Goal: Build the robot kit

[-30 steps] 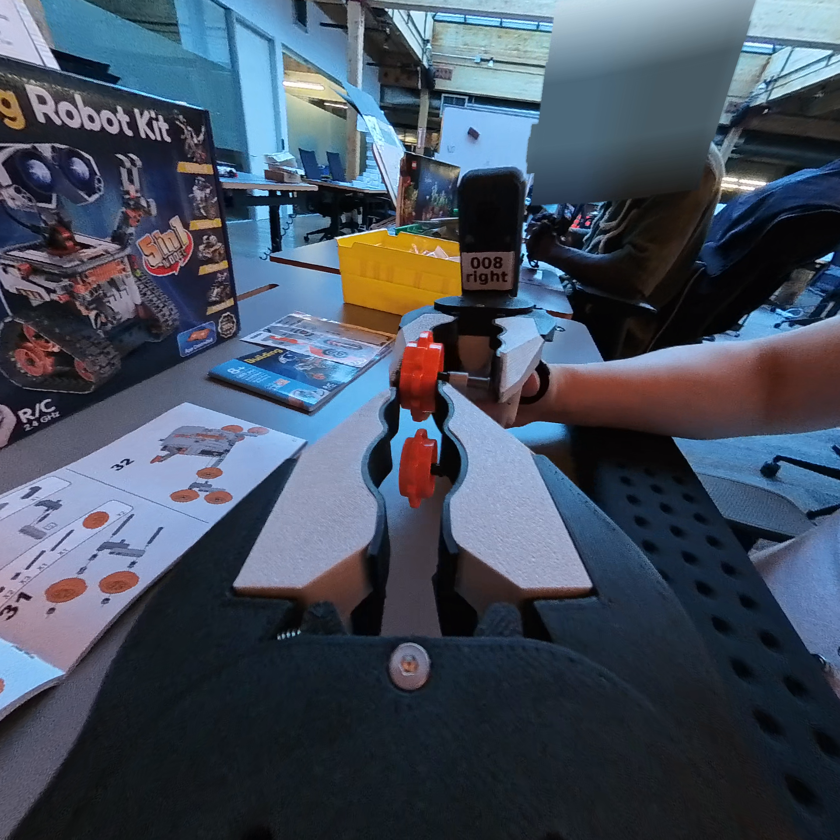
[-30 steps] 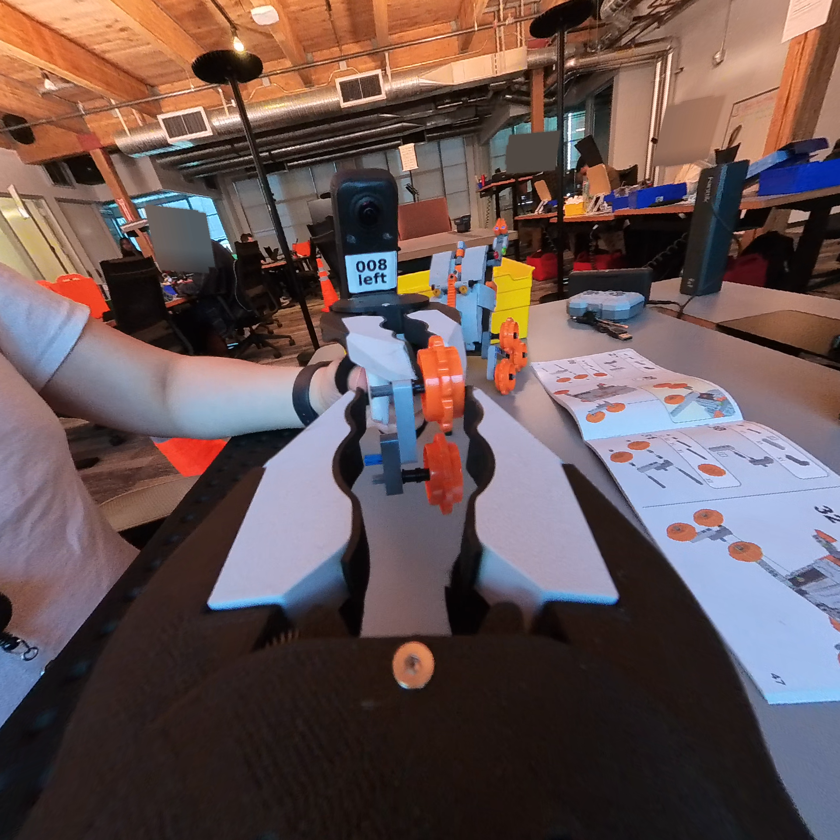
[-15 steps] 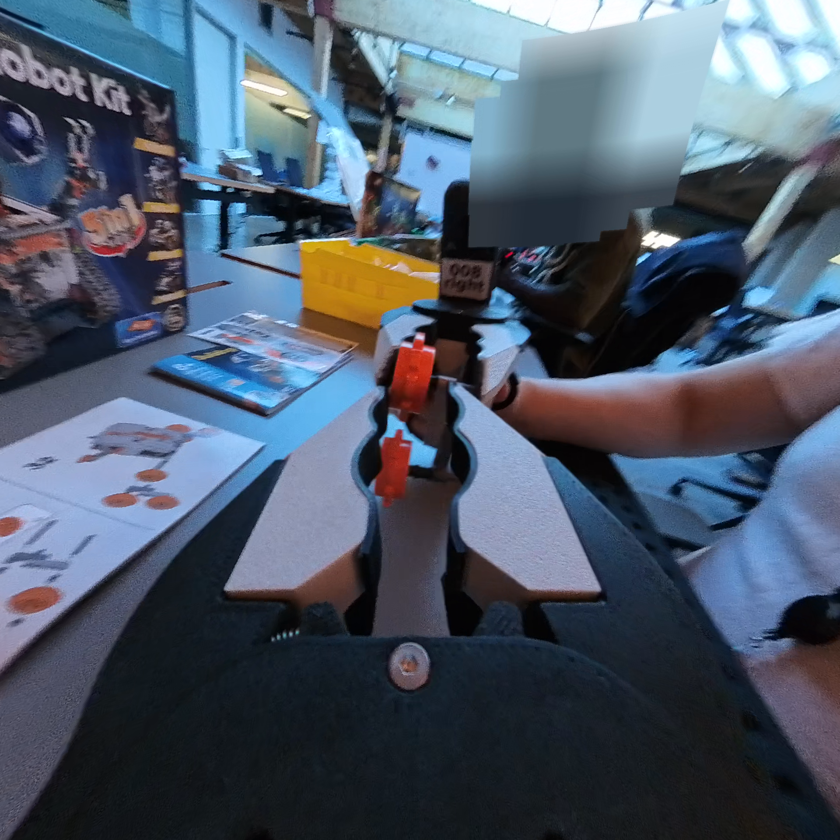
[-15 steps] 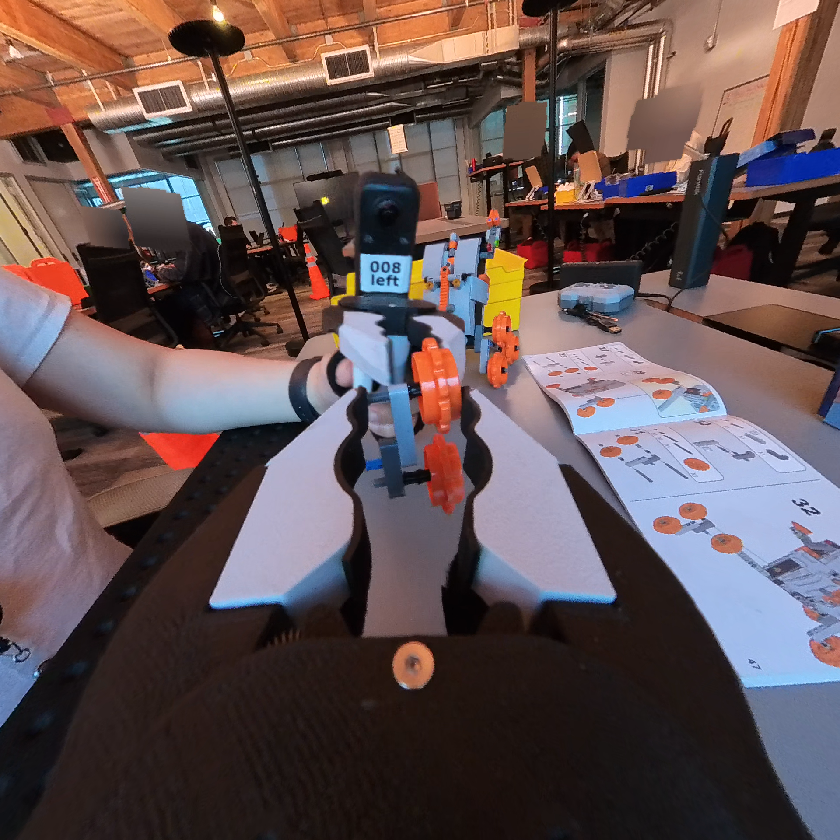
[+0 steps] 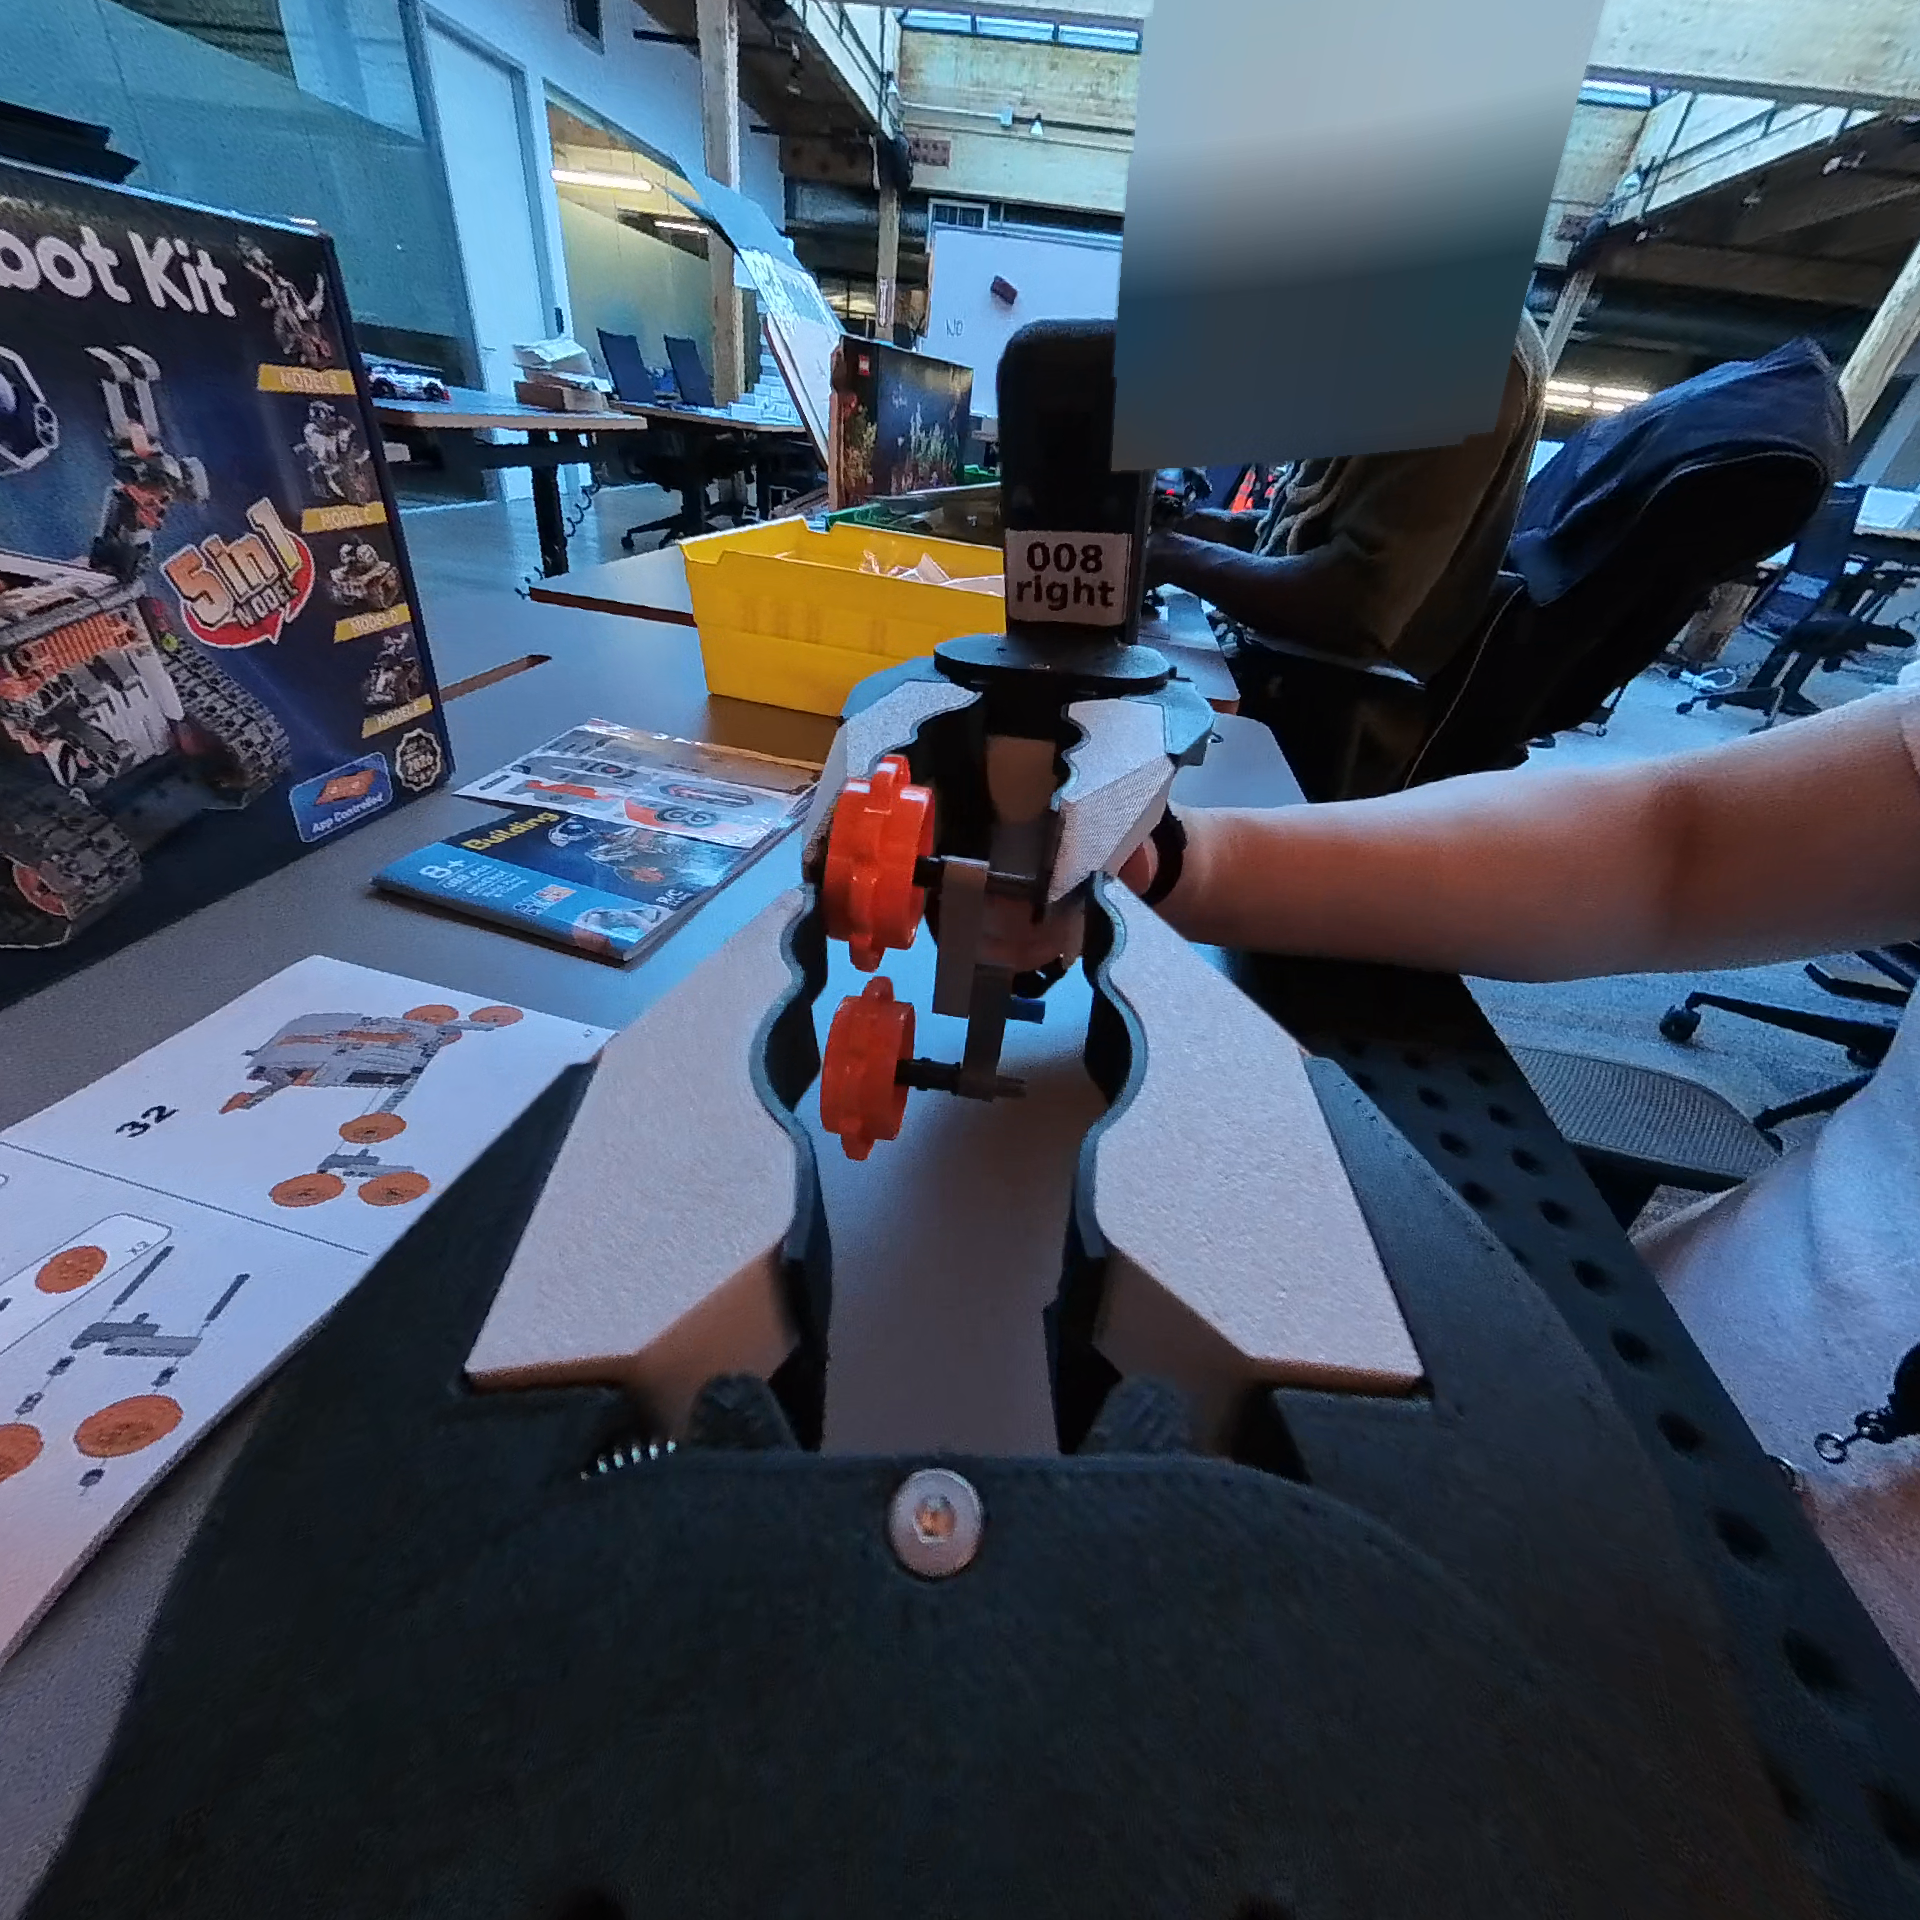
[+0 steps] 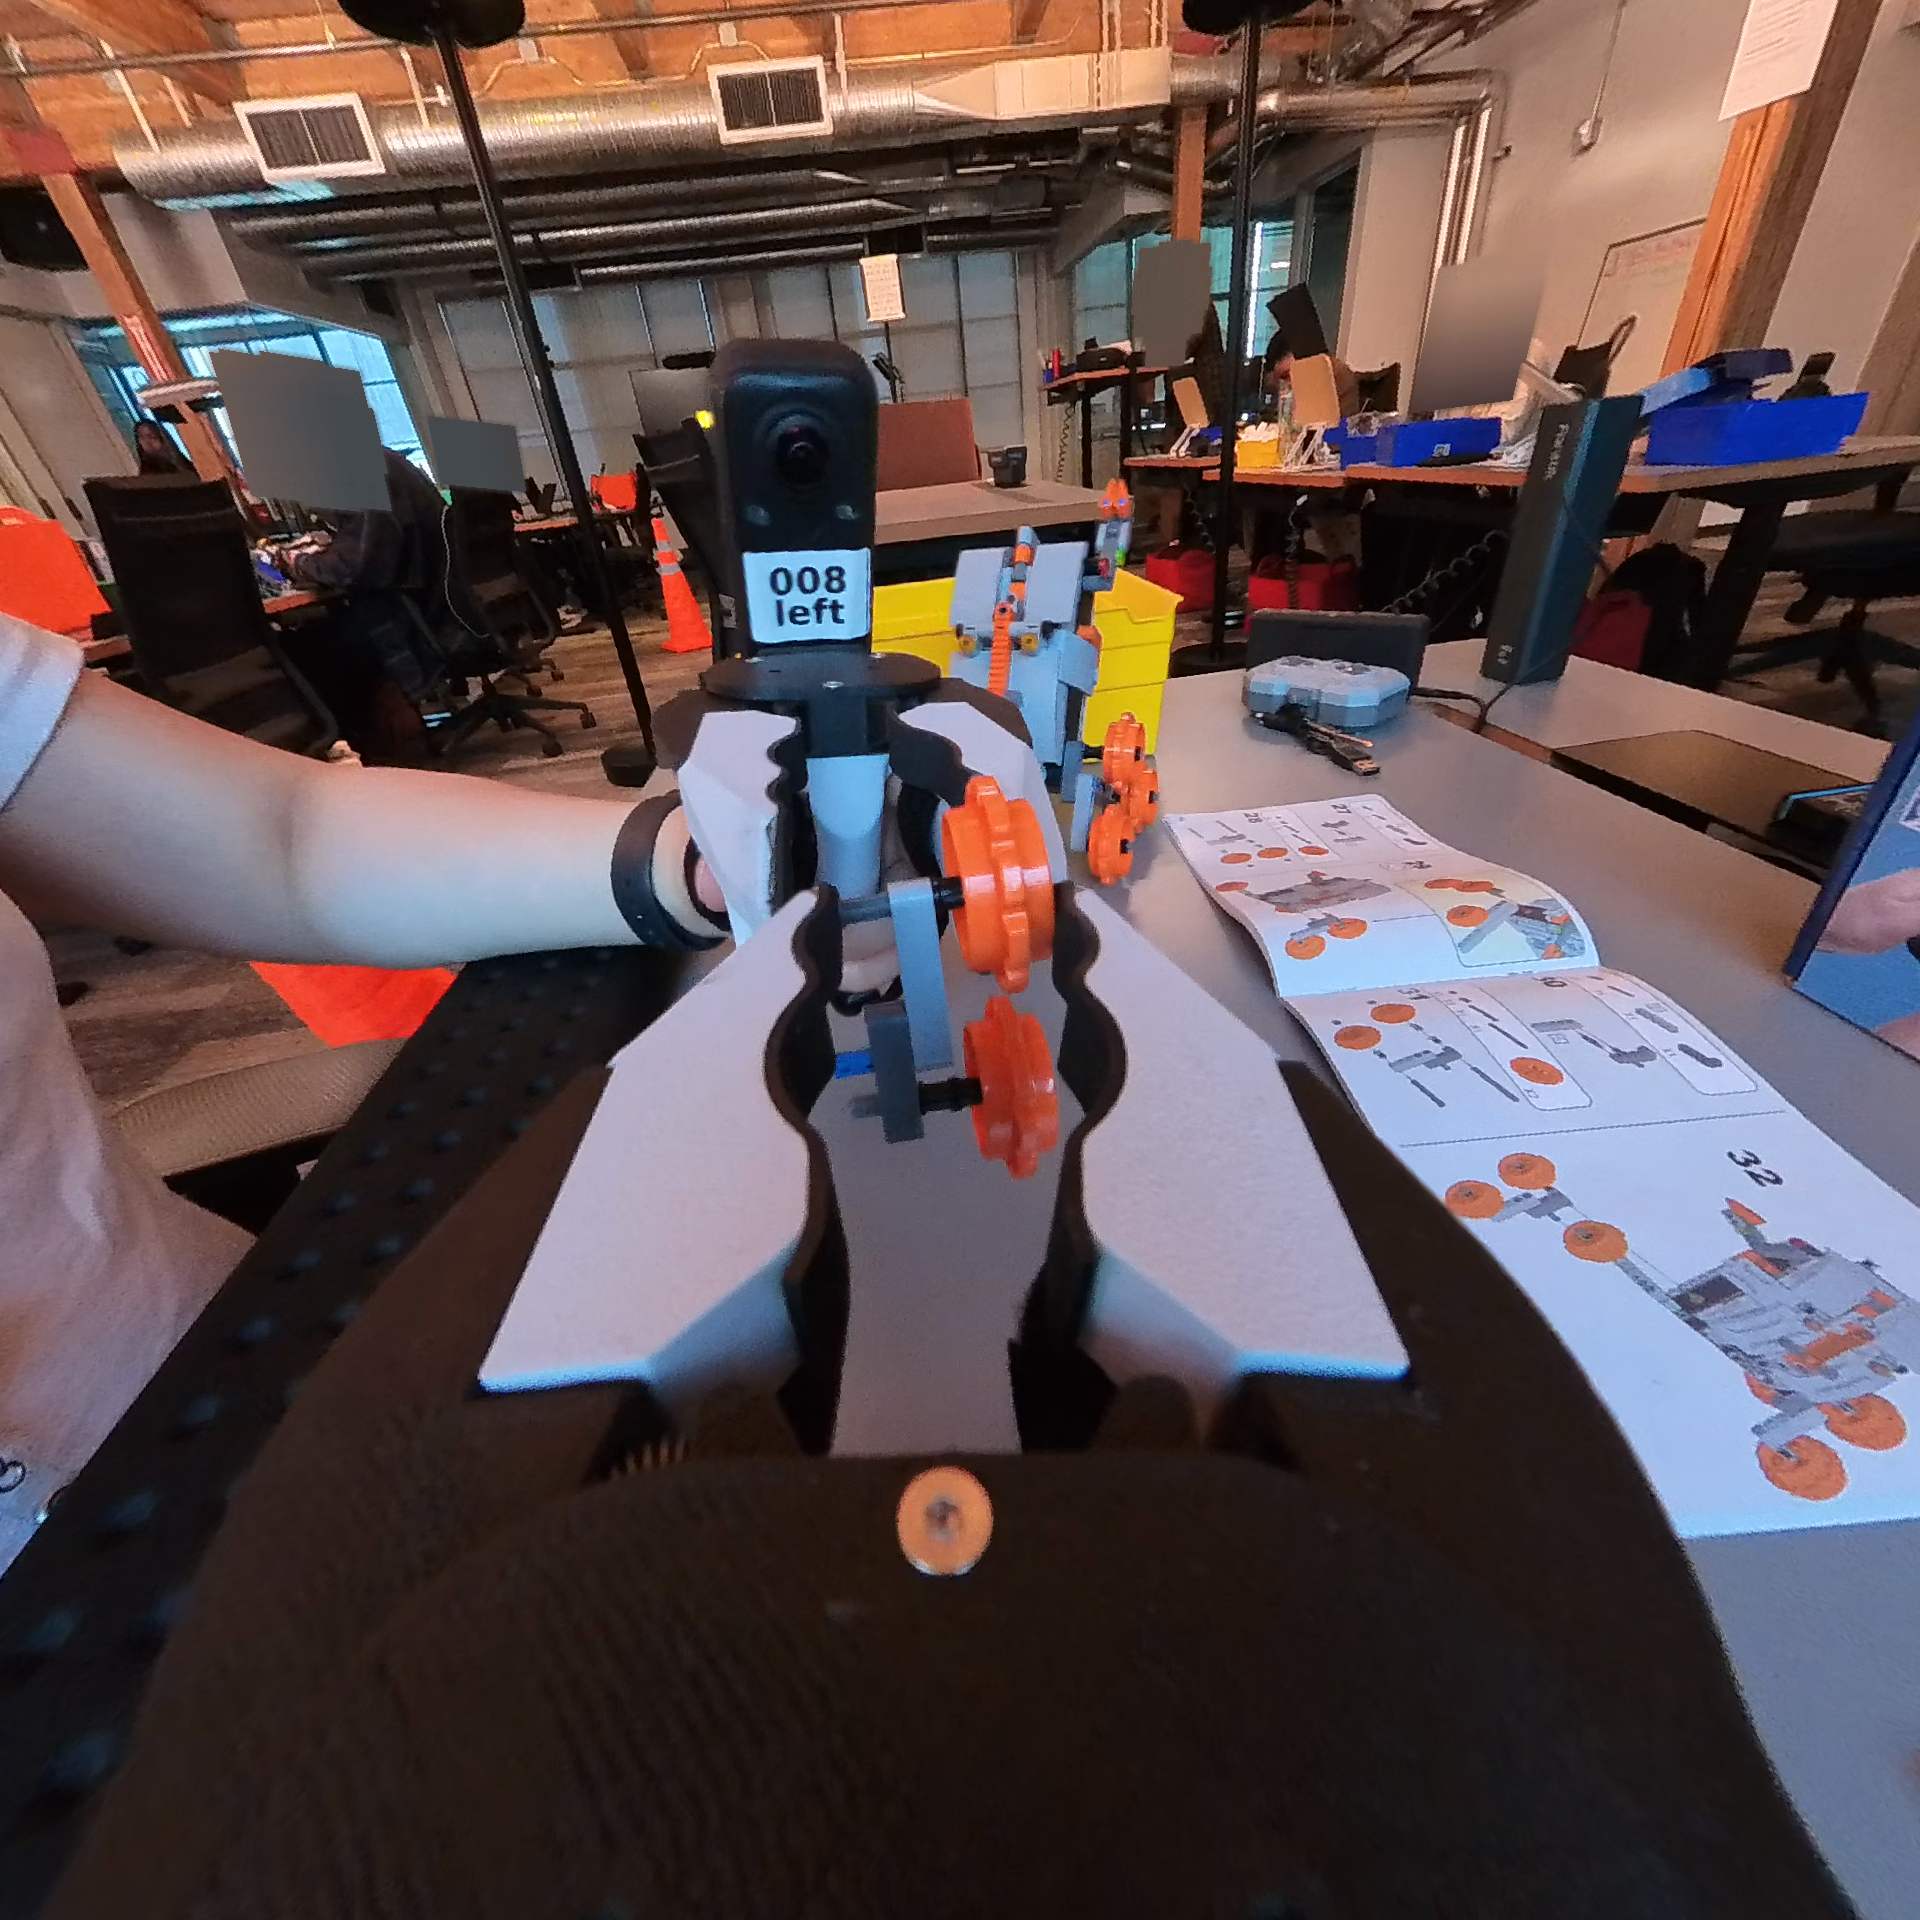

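Up close in the left wrist view, the left gripper [image 5: 951, 997] pinched a grey beam with two orange gears [image 5: 914, 966] above the surface [image 5: 582, 665], facing the right gripper [image 5: 997, 821]. In the right wrist view, the right gripper [image 6: 940, 987] pinched the same piece, beside an open instruction booklet [image 6: 1507, 1091].

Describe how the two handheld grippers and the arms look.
The left gripper and right gripper share black bodies, pale grey wavy-edged fingers, and a black camera with a white label. Each wrist wears a black band; sleeves are short, pale.
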